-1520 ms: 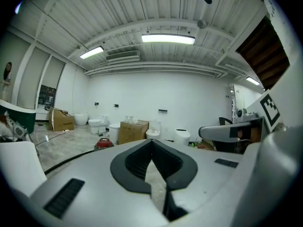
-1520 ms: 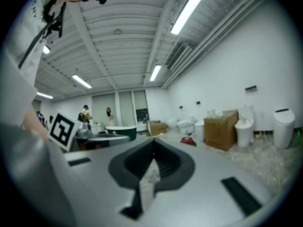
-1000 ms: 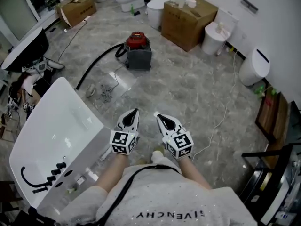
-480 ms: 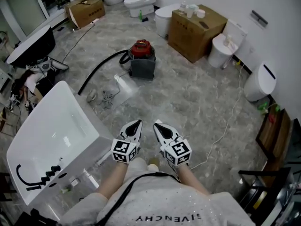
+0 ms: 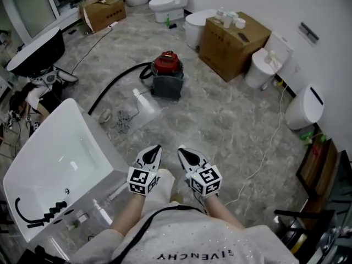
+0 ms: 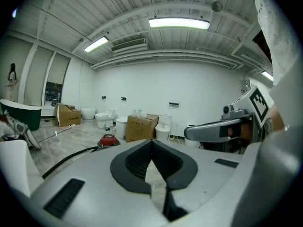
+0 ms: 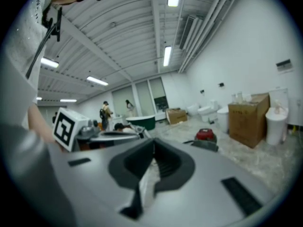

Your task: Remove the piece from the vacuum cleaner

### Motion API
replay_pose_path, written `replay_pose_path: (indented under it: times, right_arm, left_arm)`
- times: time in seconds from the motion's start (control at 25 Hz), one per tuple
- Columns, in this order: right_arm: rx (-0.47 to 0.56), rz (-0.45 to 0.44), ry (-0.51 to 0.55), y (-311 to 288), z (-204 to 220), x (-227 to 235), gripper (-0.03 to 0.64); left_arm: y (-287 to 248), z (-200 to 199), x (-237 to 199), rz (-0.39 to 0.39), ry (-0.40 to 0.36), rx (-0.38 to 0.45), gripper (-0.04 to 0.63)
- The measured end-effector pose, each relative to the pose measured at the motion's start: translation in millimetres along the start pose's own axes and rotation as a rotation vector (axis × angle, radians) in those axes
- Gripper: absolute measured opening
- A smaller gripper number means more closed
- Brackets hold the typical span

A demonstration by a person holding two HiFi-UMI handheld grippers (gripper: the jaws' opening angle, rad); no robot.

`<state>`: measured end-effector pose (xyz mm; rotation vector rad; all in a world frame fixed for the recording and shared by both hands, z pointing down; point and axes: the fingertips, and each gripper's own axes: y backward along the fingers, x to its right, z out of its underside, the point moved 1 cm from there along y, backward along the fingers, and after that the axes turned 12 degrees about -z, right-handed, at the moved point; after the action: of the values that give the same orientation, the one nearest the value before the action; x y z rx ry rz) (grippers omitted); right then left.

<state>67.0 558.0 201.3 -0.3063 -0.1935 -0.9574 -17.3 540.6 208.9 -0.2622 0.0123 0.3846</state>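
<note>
You are holding the left gripper (image 5: 156,148) and the right gripper (image 5: 182,152) side by side just in front of your body, both pointing forward over the marble floor (image 5: 231,120); each pair of jaws is sitting fully together with nothing between them; neither tool is touching anything. The vacuum cleaner (image 5: 166,73), red-topped on a dark body, is standing well ahead of both grippers, out on the floor; its black hose (image 5: 113,82) is trailing off to your left, toward the white bathtub (image 5: 60,158) standing near your left gripper; a cardboard box (image 5: 234,37) is sitting beyond the vacuum, to its right; which of its parts is the piece cannot be told at this range.
</note>
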Motion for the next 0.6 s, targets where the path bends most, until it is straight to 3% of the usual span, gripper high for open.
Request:
replay_pose_path:
  times: [0.36, 0.6]
  right_arm:
    - [-0.088, 0.004, 0.057, -80, -32, 68, 0.014]
    - [-0.105, 0.046, 0.030, -120, -55, 125, 0.014]
  left_arm:
    - [-103, -24, -69, 0.017, 0.059, 0.033, 0.021]
    - [-161, -43, -105, 0.020, 0.082, 0.039, 0.021]
